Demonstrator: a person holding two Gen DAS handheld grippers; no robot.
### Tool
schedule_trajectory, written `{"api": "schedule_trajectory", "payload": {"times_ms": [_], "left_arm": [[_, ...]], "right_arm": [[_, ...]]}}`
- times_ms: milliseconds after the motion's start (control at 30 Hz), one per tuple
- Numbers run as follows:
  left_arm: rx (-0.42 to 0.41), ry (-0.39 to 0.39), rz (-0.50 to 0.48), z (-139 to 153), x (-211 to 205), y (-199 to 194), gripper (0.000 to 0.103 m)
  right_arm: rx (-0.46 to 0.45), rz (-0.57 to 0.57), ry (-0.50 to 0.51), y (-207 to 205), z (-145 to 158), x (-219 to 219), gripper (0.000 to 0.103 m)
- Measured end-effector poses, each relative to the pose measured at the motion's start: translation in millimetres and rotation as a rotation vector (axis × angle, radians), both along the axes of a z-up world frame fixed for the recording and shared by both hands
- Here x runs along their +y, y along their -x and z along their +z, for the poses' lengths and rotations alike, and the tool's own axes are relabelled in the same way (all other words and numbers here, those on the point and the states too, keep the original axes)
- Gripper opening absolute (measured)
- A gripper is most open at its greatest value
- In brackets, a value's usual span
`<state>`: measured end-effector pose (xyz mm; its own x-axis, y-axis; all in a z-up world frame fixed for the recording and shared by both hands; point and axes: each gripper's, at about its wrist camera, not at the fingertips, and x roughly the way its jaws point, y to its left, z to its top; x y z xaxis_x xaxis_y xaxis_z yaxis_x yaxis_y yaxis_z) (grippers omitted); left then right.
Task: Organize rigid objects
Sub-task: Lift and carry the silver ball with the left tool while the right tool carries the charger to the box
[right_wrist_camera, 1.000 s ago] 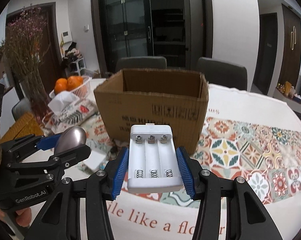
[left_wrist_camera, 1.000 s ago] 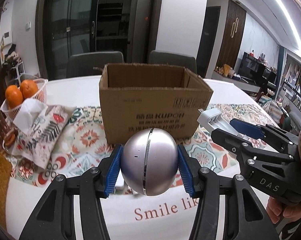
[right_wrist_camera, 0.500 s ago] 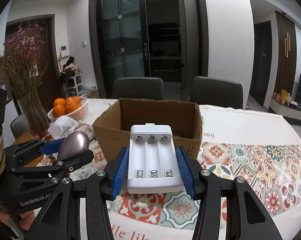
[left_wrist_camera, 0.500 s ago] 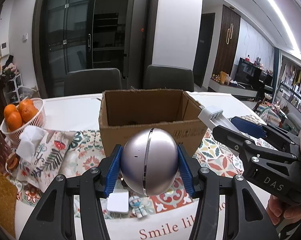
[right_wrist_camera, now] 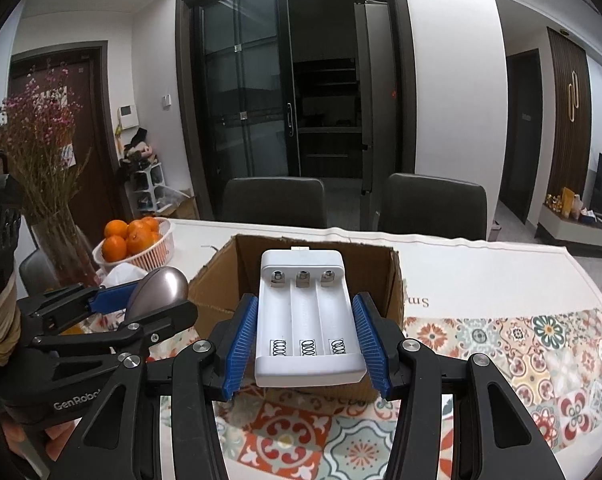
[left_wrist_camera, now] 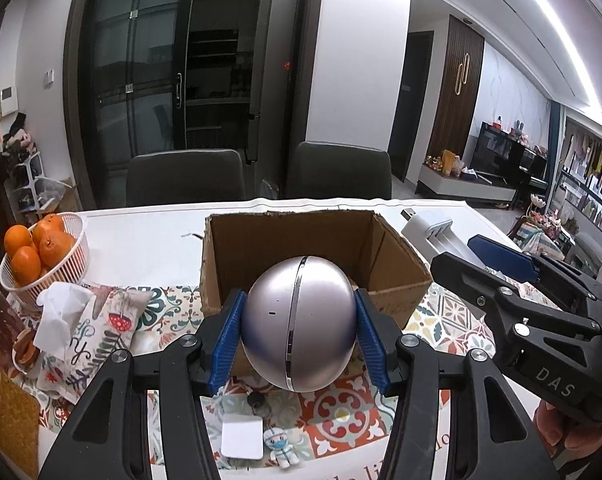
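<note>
Two items up off the table, both w/ the open cardboard box just beyond: silver egg-shaped gadget clamped in your left gripper, white battery charger clamped in your right gripper. Orange basket far left.

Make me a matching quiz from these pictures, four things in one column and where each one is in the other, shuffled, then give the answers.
Things:
1. silver egg-shaped device
2. white battery charger
3. oranges
4. small white square pad

Places:
A. in the white basket
B. lying on the patterned tablecloth, in front of the cardboard box
C. clamped in the right gripper
D. clamped in the left gripper

Pairs: 1-D, 2-C, 3-A, 4-B
</note>
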<state>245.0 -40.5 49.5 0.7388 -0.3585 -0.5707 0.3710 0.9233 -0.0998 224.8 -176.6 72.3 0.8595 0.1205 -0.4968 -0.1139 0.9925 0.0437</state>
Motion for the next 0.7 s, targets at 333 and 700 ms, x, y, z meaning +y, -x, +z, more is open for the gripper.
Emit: {"api": "schedule_trajectory", "payload": {"times_ms": [333,700], "left_arm": [[-0.002,-0.005,0.003,10,-3,-23,0.053],[0.014,-0.036,0.012,13,-7,-50,0.053]], "right_arm": [[-0.029,-0.012,0.02,-16,17,-3,0.05],[-0.004,-0.012,0.013,-43,20,-6,0.05]]}}
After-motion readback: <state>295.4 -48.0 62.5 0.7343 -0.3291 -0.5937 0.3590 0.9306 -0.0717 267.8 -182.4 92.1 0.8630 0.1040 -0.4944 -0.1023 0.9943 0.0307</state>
